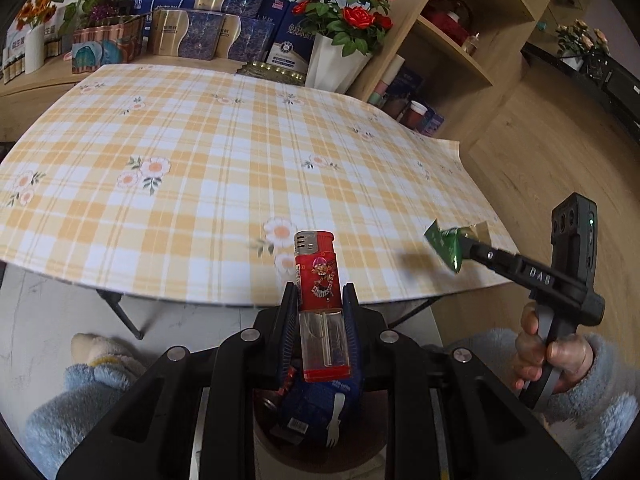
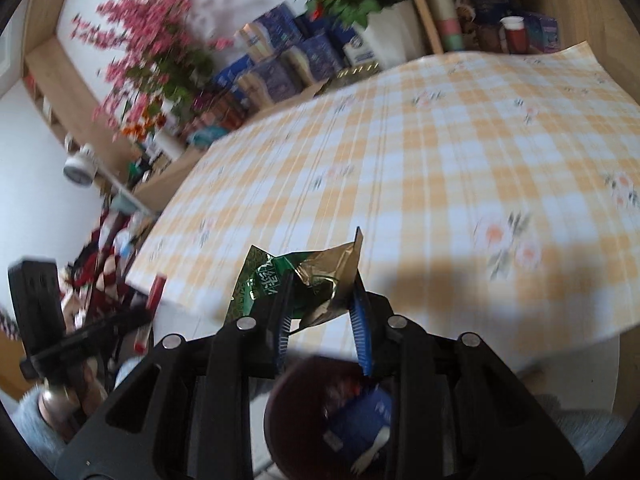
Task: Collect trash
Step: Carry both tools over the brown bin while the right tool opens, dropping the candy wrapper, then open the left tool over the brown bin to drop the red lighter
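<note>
My left gripper [image 1: 319, 298] is shut on a red lighter [image 1: 319, 280] with a clear lower half, held upright just off the table's near edge. Below it sits a dark round bin [image 1: 320, 446] holding a blue wrapper [image 1: 320, 408]. In the same view my right gripper [image 1: 466, 246] is at the right, shut on a crumpled green and gold foil wrapper [image 1: 446, 246], over the table's near right corner. From the right wrist camera the green wrapper [image 2: 304, 280] sits pinched between the blue pads of my right gripper [image 2: 322, 294], above the bin [image 2: 304, 384].
A table with a yellow plaid floral cloth [image 1: 224, 168] fills the middle. Boxes and flower pots [image 1: 340, 28] line its far side, and a wooden shelf unit [image 1: 452, 40] stands at the right. A person's fuzzy blue sleeves [image 1: 592, 392] and hand flank the bin.
</note>
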`<state>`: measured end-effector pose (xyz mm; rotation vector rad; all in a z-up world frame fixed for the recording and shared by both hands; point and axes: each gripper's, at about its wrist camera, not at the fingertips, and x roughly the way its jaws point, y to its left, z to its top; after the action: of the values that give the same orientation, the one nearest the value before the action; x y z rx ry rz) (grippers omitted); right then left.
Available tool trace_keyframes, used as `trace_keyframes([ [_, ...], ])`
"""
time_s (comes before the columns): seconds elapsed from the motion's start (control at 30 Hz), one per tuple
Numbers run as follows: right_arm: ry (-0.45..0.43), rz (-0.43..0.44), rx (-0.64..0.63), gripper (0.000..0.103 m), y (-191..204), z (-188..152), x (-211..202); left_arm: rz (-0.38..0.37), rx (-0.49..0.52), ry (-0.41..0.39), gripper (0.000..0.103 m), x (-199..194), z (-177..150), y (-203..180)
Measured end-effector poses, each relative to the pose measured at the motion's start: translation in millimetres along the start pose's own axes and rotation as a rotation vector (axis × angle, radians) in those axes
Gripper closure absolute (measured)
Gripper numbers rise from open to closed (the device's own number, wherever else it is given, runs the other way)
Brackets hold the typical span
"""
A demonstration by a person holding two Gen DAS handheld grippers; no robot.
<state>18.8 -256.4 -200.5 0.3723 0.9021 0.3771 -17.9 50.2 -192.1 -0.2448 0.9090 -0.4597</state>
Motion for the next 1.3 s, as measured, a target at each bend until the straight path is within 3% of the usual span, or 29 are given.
trace_keyframes([
  [0.3, 0.175, 0.0, -0.013, 0.073, 22.6, -66.8, 34.1, 0.008, -0.005, 0.011, 0.081, -11.6, -31.2, -1.6],
  [0.7, 0.282, -0.052, 0.109, 0.07, -2.2, -87.8, 55.5, -0.006, -0.035, 0.036, 0.081, -0.2, -36.6, -0.7],
  [0.73, 0.282, -0.055, 0.106, 0.068, -2.6, -87.9, 55.6, -0.007, -0.035, 0.038, 0.081, 0.6, -36.7, -0.8],
  [0.8, 0.278, -0.06, 0.097, 0.051, -0.3, -87.3, 55.1, -0.011, -0.035, 0.042, 0.081, 1.8, -37.1, -0.7],
  [0.83, 0.271, -0.074, 0.086, 0.034, 1.8, -86.4, 53.8, -0.01, -0.035, 0.044, 0.081, 2.2, -37.4, -0.8],
  [0.87, 0.262, -0.087, 0.074, 0.024, 3.9, -85.4, 52.8, -0.011, -0.035, 0.046, 0.081, 2.5, -37.8, -0.8],
  [0.97, 0.232, -0.137, 0.044, 0.011, 9.1, -81.8, 48.2, -0.011, -0.034, 0.051, 0.081, 3.8, -38.3, -0.2],
  [1.3, 0.143, -0.268, 0.038, 0.006, -1.9, -71.1, 31.4, -0.014, -0.009, 0.094, 0.081, 17.7, -44.5, -3.1],
])
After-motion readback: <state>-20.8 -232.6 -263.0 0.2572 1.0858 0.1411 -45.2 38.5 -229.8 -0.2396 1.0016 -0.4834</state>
